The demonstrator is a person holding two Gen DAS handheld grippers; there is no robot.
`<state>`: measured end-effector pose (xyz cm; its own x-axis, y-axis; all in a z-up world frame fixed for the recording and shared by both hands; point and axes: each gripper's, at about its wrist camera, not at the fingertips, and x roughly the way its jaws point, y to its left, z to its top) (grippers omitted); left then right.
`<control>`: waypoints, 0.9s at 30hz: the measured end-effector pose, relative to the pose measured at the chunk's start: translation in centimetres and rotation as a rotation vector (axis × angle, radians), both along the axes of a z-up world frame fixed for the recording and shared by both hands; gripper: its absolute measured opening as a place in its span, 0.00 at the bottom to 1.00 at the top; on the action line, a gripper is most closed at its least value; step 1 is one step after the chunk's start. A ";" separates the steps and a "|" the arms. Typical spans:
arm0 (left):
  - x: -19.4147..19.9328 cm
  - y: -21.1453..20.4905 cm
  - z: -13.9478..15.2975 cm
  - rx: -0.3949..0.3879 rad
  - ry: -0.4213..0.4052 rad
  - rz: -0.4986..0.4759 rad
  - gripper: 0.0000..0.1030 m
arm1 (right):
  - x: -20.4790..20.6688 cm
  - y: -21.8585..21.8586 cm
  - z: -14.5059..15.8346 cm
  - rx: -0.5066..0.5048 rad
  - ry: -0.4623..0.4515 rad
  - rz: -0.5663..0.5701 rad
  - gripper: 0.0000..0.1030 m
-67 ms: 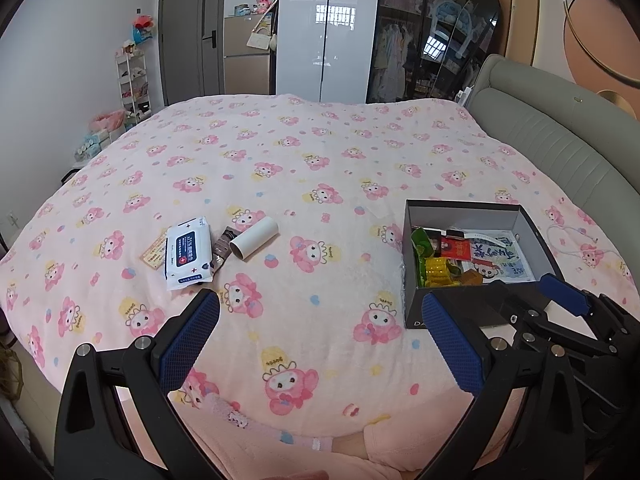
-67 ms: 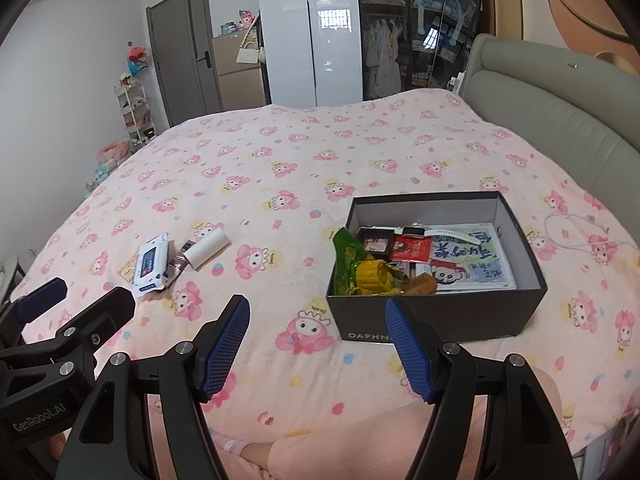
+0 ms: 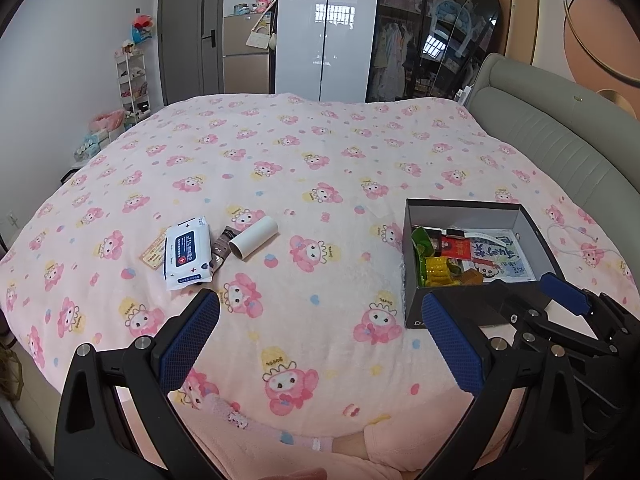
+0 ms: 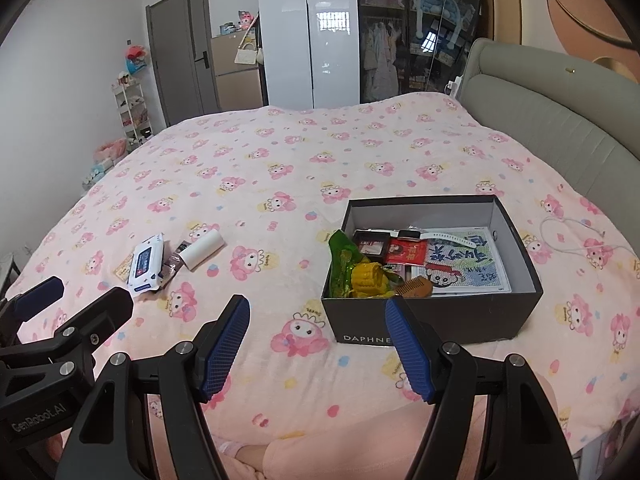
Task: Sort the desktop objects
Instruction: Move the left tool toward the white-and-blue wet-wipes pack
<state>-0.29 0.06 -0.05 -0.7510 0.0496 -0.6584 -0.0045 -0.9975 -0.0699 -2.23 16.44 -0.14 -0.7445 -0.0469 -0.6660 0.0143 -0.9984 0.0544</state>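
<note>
Nothing has visibly moved since before. One wipes pack (image 3: 187, 253), one roll (image 3: 253, 237) and one brown sachet (image 3: 222, 246) lie together left of one box (image 4: 434, 316); both grippers, left (image 3: 320, 342) and right (image 4: 318, 346), hover open, empty.

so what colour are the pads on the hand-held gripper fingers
Blue textured pads on black fingers, seen best in the right wrist view.

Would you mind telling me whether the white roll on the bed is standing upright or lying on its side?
On its side: the white roll lies flat on the blanket, open end facing the camera.
</note>
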 end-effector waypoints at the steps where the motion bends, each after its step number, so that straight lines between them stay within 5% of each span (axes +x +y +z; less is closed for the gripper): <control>1: -0.1 0.0 0.0 -0.003 -0.003 0.000 0.99 | -0.1 0.1 -0.1 -0.007 -0.008 0.002 0.66; 7: -1.4 0.0 0.0 -0.012 -0.029 -0.003 0.99 | -0.9 0.7 -0.4 -0.045 -0.050 0.013 0.66; 27: -8.2 -3.6 -2.3 0.030 -0.051 0.025 0.99 | -6.2 -3.8 -1.2 0.144 -0.011 0.044 0.66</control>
<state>-8.48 -3.52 -2.37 -0.7179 0.0520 -0.6942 0.0244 -0.9947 -0.0998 -8.40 12.61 -1.31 -0.7363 0.0174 -0.6764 0.0581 -0.9943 -0.0889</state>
